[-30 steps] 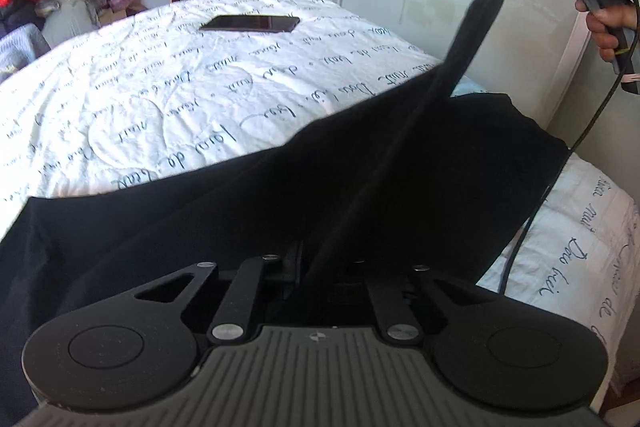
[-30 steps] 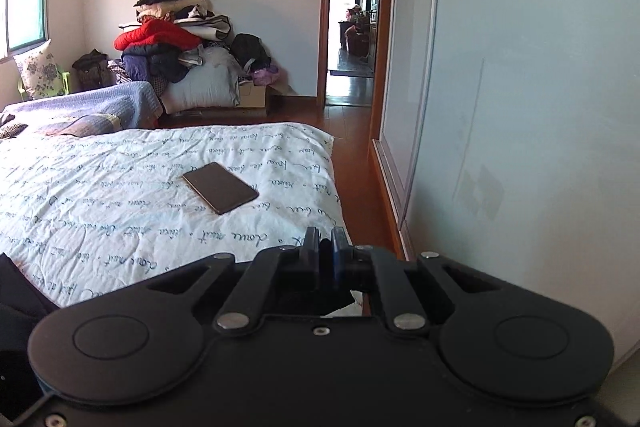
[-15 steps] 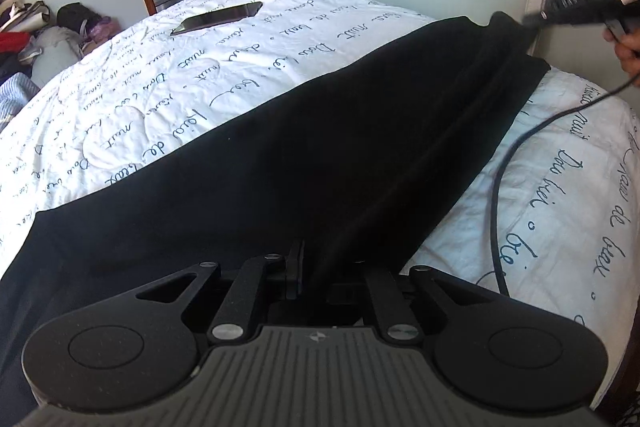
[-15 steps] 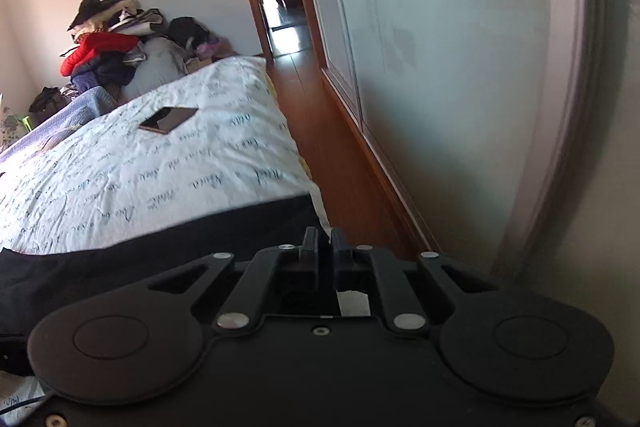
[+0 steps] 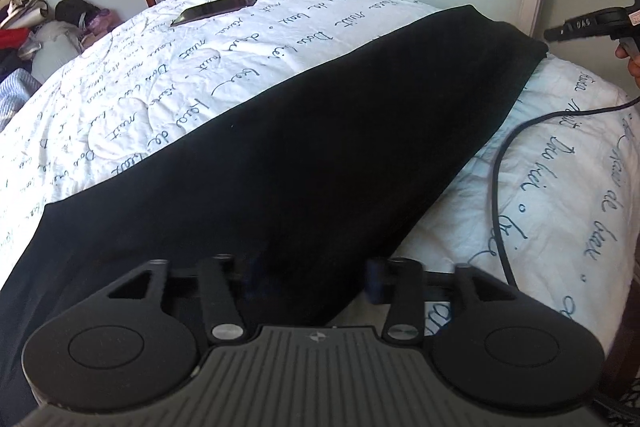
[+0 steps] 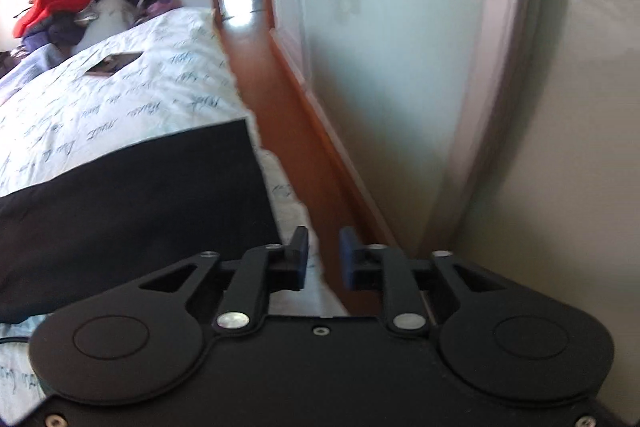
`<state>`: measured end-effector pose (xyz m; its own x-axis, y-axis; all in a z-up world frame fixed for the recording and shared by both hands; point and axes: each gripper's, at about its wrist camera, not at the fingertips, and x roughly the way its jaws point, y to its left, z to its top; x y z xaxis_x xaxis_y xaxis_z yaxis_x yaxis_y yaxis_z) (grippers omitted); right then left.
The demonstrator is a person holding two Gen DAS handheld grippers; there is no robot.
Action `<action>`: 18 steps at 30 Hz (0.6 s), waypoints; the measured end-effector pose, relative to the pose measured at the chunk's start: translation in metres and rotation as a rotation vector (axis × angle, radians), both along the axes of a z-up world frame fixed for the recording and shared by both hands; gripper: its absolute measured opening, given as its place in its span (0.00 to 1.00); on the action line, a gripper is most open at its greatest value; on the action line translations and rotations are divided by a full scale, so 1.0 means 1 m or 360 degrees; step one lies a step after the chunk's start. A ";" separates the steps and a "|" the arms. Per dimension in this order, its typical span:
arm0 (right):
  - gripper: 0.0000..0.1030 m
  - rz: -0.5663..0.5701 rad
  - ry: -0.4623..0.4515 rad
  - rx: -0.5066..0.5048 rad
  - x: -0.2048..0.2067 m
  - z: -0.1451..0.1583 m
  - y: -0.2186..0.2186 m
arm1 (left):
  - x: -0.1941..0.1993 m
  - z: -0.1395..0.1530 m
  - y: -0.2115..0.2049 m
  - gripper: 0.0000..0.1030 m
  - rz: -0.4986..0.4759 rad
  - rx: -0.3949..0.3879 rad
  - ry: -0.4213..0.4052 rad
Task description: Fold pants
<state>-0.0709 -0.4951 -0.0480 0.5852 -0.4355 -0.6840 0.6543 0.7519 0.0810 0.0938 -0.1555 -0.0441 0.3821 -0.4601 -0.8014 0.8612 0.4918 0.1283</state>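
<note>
Pants (image 5: 304, 163): laid flat along bed (image 5: 200, 67) edge, both my jaws wide, empty.
Risk: far end sits near bed's side; cable (image 5: 500, 163) could snag and drag cloth off.

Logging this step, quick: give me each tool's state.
Left tool: open, holding nothing; pants lie flat beneath it.
Right tool: open, empty, past the pants' end.

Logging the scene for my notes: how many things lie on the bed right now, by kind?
Black pants: 1
Dark phone: 1
Black cable: 1
Total: 3, all lying on the white quilt.
</note>
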 end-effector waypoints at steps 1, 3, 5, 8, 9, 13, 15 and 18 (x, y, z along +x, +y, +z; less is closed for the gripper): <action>0.24 0.0022 -0.0063 -0.0002 0.000 0.008 0.003 | -0.001 0.004 0.002 0.65 -0.0010 -0.0028 0.0017; 0.23 0.0142 -0.0174 0.0063 0.013 0.016 0.007 | -0.004 0.013 0.004 0.66 -0.0009 -0.0073 0.0024; 0.24 0.0237 -0.0218 0.0200 0.033 0.010 0.005 | -0.008 0.021 0.002 0.68 -0.0006 -0.0112 0.0007; 0.24 0.0242 -0.0077 0.0333 0.052 -0.018 -0.006 | -0.012 0.029 0.003 0.71 0.0020 -0.0146 -0.0020; 0.19 0.0220 -0.0050 0.0311 0.049 -0.023 -0.008 | -0.012 0.029 0.005 0.71 0.0031 -0.0142 -0.0024; 0.20 -0.0046 -0.0001 -0.0092 0.010 0.004 0.004 | -0.009 0.030 0.017 0.72 0.0092 -0.0103 -0.0036; 0.20 -0.0051 -0.0046 -0.0171 -0.014 0.029 0.007 | -0.005 0.033 0.021 0.72 0.0115 -0.0131 -0.0020; 0.31 0.0043 -0.0251 0.0085 -0.041 0.054 -0.006 | -0.001 0.042 0.018 0.73 0.0145 -0.0227 -0.0006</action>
